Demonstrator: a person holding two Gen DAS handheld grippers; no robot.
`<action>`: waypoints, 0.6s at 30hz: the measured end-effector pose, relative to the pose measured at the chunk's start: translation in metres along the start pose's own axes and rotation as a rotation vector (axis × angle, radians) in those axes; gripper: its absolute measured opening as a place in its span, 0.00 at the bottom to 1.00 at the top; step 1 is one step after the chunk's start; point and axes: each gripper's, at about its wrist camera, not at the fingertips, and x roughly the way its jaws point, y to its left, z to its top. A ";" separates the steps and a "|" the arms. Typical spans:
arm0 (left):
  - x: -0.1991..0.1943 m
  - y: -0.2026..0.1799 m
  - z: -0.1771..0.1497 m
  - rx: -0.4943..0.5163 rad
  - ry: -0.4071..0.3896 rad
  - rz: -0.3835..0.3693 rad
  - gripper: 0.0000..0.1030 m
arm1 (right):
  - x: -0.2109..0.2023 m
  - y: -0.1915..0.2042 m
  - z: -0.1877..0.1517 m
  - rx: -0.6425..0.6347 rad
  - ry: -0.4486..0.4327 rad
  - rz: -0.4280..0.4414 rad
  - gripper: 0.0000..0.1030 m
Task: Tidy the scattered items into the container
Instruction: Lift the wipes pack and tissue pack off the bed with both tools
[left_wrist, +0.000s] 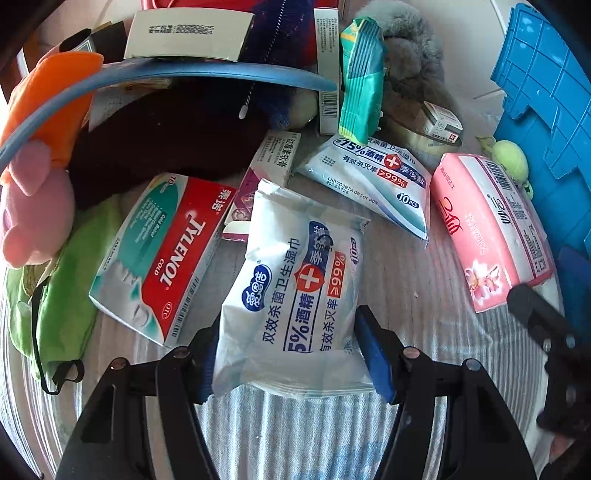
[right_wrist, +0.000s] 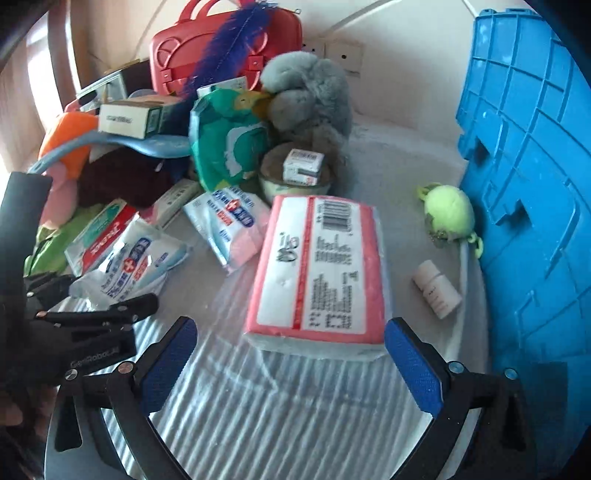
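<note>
The blue plastic crate, the likely container, fills the right edge of both views, its ribbed wall upright beside the striped tabletop. At the upper left a heap of plush toys and boxes crowds together, with a grey plush toy at the top centre of the right wrist view and a red carry case behind it. The pink tissue pack lies flat in the middle of that view, just ahead of the right gripper, whose blue-padded jaws stand wide apart and empty, angled down at the pack's near end. The left gripper, also tilted steeply downward, is clamped across the lower end of a white wet wipes pack, centre of the left wrist view, next to a Tylenol box on its left. The chief risk, I judge, is the soft wipes pack: held only by its lower end, it could fold or slip from the pads on the way to the crate, which stands on the far right past the tissue pack. The other gripper is near, so the two could knock together. The tissue pack looks about as wide as the open jaws, so a closing grip may catch a corner only. A small white bottle and a green fuzzy keychain toy near the crate could be nudged away.
</note>
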 end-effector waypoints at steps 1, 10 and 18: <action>0.000 -0.002 0.000 0.008 0.002 0.005 0.61 | 0.006 -0.004 0.007 0.021 0.007 -0.026 1.00; 0.000 -0.016 0.000 0.042 -0.002 0.002 0.72 | 0.058 -0.012 0.020 0.113 0.118 0.029 1.00; -0.005 -0.026 -0.006 0.059 0.016 -0.006 0.78 | 0.065 -0.011 0.007 0.098 0.111 0.040 1.00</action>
